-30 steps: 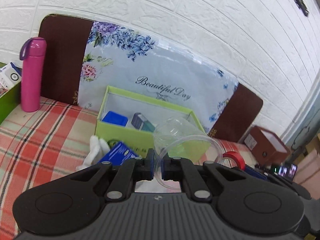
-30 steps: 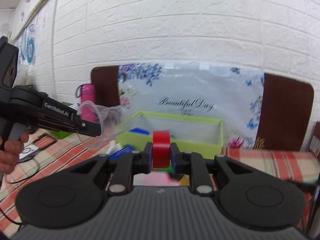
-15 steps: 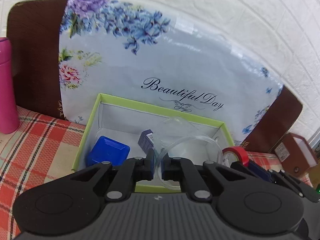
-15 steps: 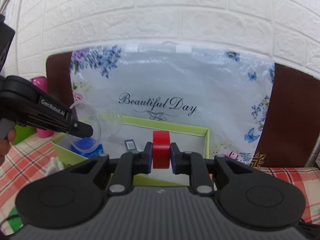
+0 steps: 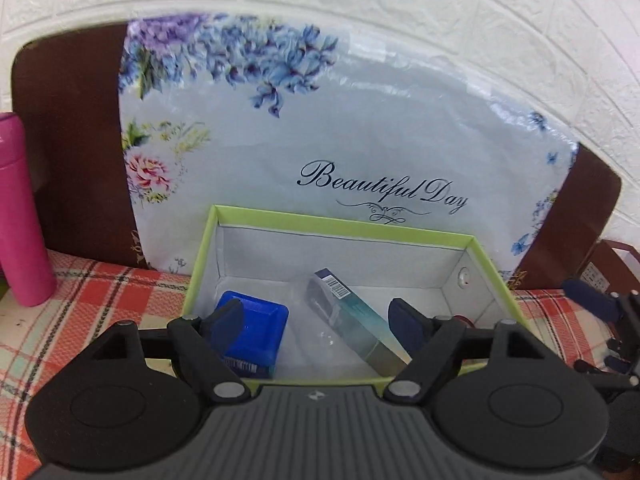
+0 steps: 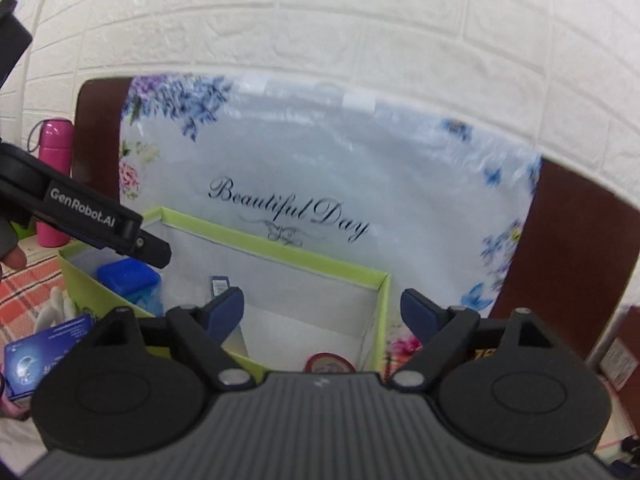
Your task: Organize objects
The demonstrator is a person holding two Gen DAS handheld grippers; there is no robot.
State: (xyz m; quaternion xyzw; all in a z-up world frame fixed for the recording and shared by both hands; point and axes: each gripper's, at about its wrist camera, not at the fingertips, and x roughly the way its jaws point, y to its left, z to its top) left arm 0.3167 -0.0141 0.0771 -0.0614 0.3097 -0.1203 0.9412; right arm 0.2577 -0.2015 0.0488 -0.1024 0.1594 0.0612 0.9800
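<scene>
A green open box (image 5: 344,222) (image 6: 272,248) stands on the plaid cloth against a floral panel. In it lie a blue box (image 5: 256,332) (image 6: 126,276), a slim teal carton (image 5: 356,320), a clear plastic cup (image 5: 304,320), faint, and a red tape roll (image 6: 330,362) at the right end. My left gripper (image 5: 318,320) is open and empty over the box's front wall. My right gripper (image 6: 322,312) is open and empty above the red tape roll. The left gripper (image 6: 120,232) also shows in the right wrist view.
A pink bottle (image 5: 20,216) (image 6: 54,176) stands left of the box. A blue packet (image 6: 48,344) and a white cloth (image 6: 54,308) lie in front of the box at left. A brown box (image 5: 612,268) sits at the right. A white brick wall is behind.
Both grippers opened over the green box. The clear cup left my left gripper and the red tape roll left my right gripper; both now lie in the box.
</scene>
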